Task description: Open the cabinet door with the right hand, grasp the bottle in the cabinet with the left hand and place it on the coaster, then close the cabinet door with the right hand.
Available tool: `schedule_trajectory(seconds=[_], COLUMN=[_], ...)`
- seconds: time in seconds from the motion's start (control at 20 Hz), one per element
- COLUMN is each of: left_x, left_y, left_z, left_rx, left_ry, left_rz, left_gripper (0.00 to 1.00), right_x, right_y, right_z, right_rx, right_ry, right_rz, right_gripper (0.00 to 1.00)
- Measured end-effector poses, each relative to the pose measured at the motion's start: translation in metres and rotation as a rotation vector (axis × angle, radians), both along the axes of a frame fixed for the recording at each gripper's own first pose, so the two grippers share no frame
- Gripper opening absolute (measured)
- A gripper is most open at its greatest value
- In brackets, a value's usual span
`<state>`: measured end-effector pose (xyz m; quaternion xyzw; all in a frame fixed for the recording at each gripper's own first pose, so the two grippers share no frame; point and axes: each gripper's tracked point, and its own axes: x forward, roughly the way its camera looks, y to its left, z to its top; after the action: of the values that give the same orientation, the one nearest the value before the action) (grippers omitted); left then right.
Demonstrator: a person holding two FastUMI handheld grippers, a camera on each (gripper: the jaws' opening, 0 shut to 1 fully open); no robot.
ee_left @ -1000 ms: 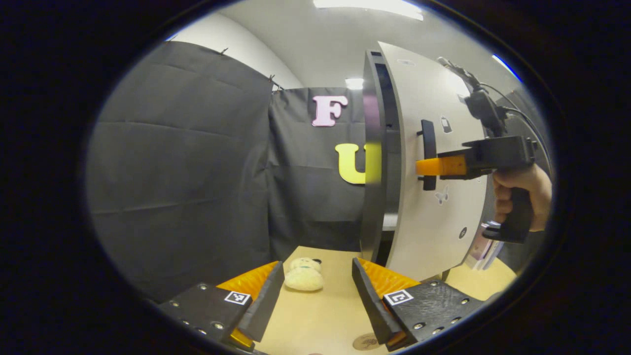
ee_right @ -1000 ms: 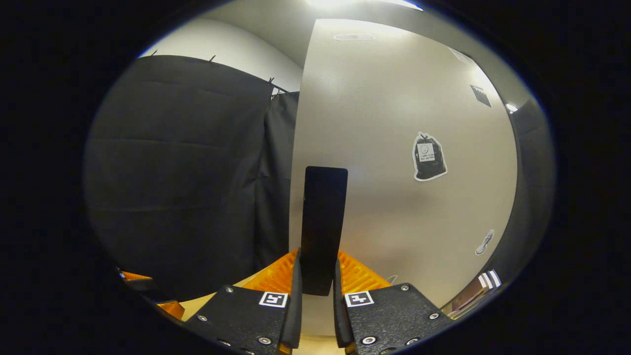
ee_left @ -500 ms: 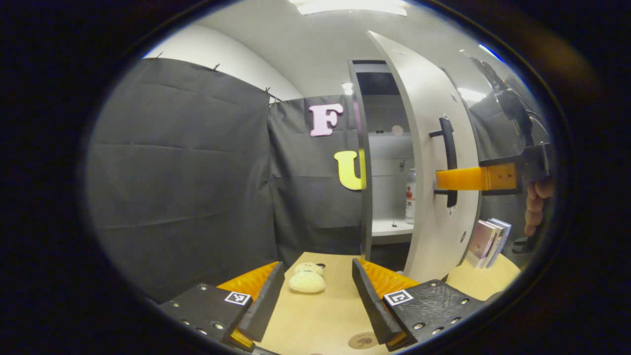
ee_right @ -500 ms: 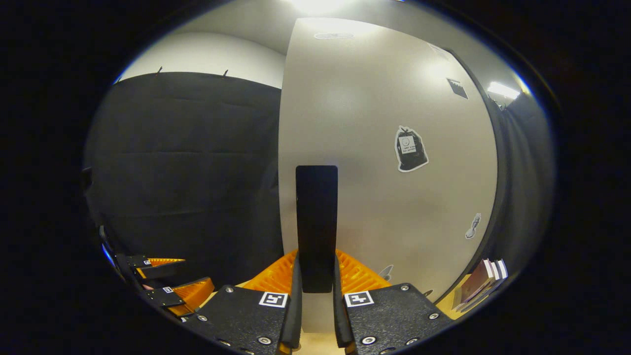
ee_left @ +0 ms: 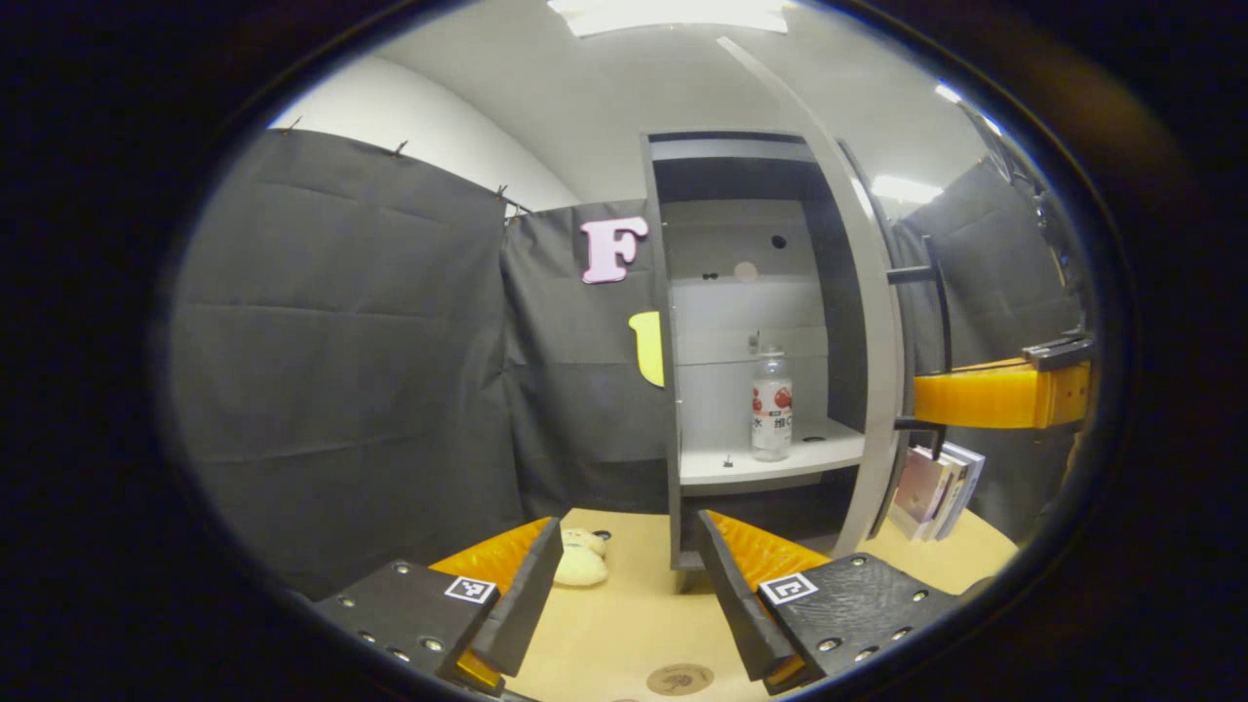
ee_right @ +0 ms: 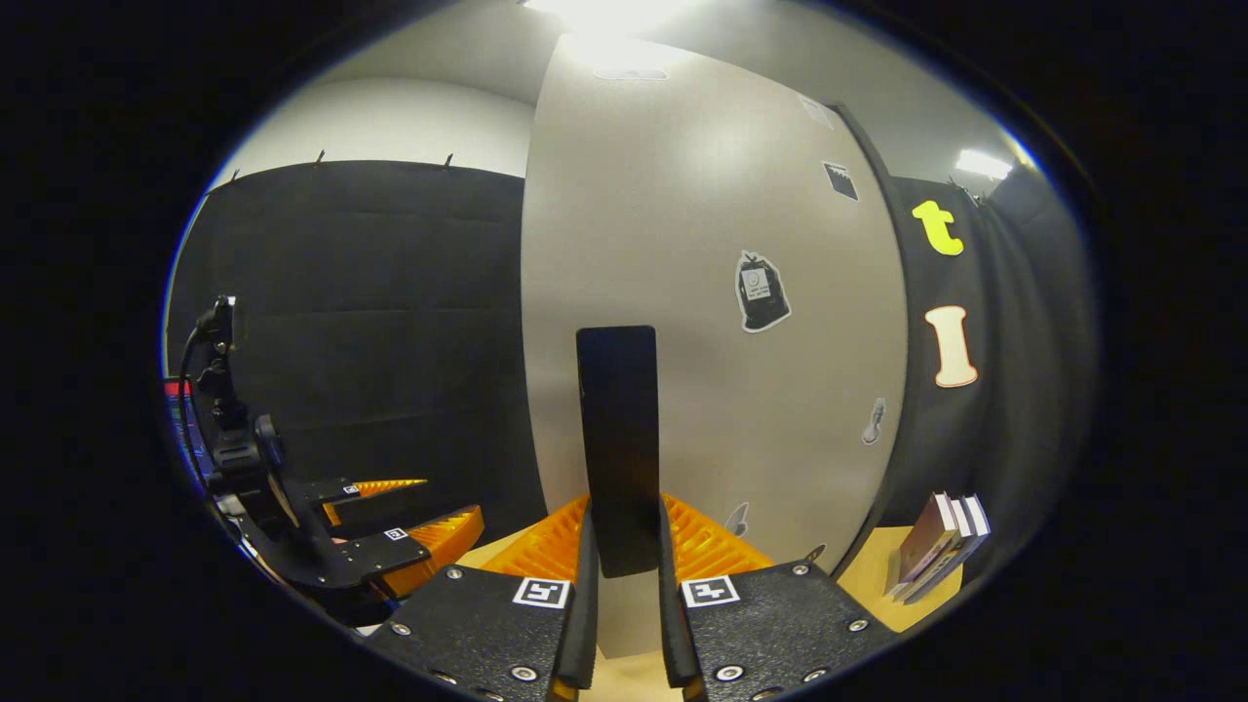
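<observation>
Right tongs (ee_right: 624, 575) clamped on the black bar handle (ee_right: 616, 444) of the pale grey cabinet door (ee_right: 702, 292), door swung wide. Left tongs (ee_left: 624, 585) gaping, nothing btwn fingers, low over the tan wooden desk (ee_left: 624, 634). Clear plastic bottle w/ red label (ee_left: 771, 406) stands upright on cabinet shelf (ee_left: 770, 458). Round brown coaster (ee_left: 681, 679) on desk near left tongs.

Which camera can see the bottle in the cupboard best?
The left gripper view: the bottle stands upright on the cabinet shelf, in plain sight past the open door. In the right gripper view, the door's outer face faces the camera instead.
</observation>
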<state>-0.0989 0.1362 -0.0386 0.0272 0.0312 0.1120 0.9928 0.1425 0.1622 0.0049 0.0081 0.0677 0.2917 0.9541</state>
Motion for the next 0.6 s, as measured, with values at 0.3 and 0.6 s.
schedule_trajectory(seconds=[0.3,0.6], left_x=[0.007,0.022], left_y=[-0.020,-0.045], left_z=[0.008,0.017], left_rx=[-0.009,0.018], left_ry=[-0.020,-0.045], left_rz=[-0.062,-0.142], left_gripper=[0.83,0.84], right_x=[0.003,-0.015], right_y=[-0.001,-0.028], right_z=[0.001,-0.004], right_rx=[0.005,0.023], right_ry=[0.011,0.054], right_rz=[-0.082,-0.169], right_gripper=[0.28,0.27])
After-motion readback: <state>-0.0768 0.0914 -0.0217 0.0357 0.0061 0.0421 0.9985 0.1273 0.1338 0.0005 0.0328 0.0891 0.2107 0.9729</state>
